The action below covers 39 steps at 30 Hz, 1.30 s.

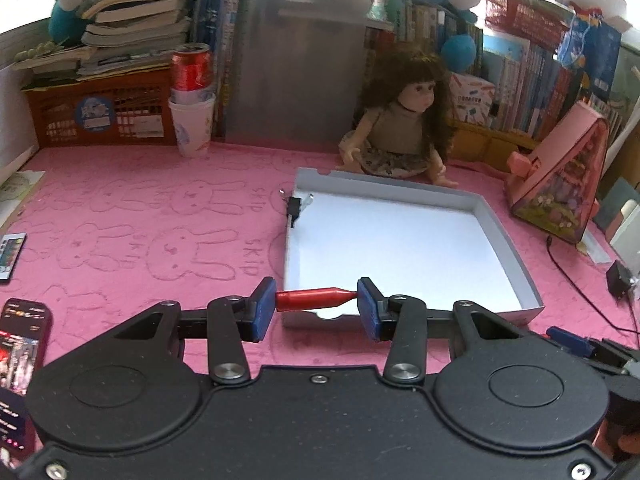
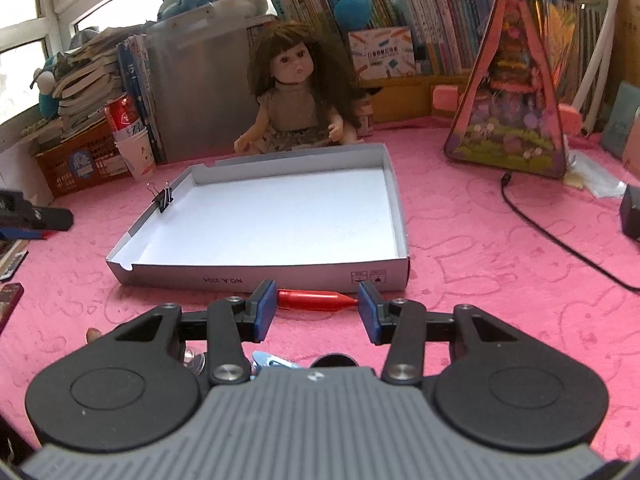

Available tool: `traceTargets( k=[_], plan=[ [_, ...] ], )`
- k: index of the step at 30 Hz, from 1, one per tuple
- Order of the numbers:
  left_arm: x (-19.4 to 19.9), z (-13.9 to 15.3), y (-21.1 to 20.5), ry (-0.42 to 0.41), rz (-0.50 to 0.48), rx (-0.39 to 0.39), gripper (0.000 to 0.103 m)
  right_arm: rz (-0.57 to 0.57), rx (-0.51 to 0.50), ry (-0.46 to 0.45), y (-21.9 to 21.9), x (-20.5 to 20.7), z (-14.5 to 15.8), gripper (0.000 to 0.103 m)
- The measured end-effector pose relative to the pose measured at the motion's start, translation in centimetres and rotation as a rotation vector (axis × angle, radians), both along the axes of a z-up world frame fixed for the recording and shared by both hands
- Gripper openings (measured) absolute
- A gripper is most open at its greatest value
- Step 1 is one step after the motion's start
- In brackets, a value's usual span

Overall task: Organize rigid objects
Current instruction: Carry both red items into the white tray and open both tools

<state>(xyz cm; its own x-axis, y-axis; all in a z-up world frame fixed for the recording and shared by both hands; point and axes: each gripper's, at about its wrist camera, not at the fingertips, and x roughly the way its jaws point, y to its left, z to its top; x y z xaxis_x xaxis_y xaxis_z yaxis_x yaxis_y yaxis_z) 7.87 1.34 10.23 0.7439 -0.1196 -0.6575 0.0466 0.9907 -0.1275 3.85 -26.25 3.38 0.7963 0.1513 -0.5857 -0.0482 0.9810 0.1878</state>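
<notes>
My left gripper point(image 1: 317, 299) is shut on a red pen-like stick point(image 1: 314, 298), held crosswise over the near left corner of the shallow white box lid point(image 1: 516, 256). My right gripper point(image 2: 317, 300) is shut on a second red stick point(image 2: 316, 300), held crosswise just in front of the lid's near wall point(image 2: 312, 278), low over the pink mat. A black binder clip point(image 1: 295, 208) sits on the lid's left wall; it also shows in the right wrist view point(image 2: 164, 199). The lid's floor is bare.
A doll point(image 1: 404, 128) sits behind the lid. A pink triangular toy house point(image 1: 560, 184) and a black cable point(image 1: 576, 284) lie right. A cup with a red can point(image 1: 192, 120), an orange crate and books stand back left. A phone point(image 1: 24, 340) lies near left.
</notes>
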Motion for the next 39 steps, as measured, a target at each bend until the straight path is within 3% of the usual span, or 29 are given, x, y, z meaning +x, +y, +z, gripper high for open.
traceTargets(
  k=[15,25,30,39],
  plan=[
    [4.5,-5.8,-4.3,0.072,-0.03,0.017,0.042,0.039,0.05,0.11,-0.8,5.8,-0.3,0.05],
    [6.8,-4.6,-3.3,0.084,-0.023,-0.043,0.042,0.04,0.046,0.138,-1.3,9.3,1.4,0.049],
    [8.8,-4.6,-3.6,0.121,-0.022,-0.063,0.042,0.049,0.071,0.205,-1.6,11.8,1.1,0.05],
    [10.9,-6.1,-4.5,0.186,-0.019,-0.033,0.042,0.065,-0.026,0.275,-0.2,14.4,0.0,0.05]
  ],
)
